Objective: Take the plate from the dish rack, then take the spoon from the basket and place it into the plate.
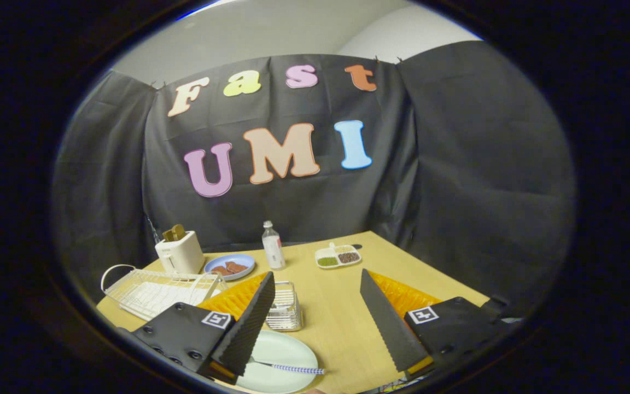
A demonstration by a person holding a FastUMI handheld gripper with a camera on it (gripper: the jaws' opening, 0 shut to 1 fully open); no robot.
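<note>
Resting on pale round plate (279, 361): thin patterned-handle spoon (290, 368); gripper (318, 284) fingers wide apart.

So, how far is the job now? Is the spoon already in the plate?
It looks finished. The plate lies flat on the table, out of the dish rack. The spoon rests across the plate, away from the basket. The gripper holds nothing: its fingers stand wide open above the table. Nothing seems left except drawing the gripper away.
</note>
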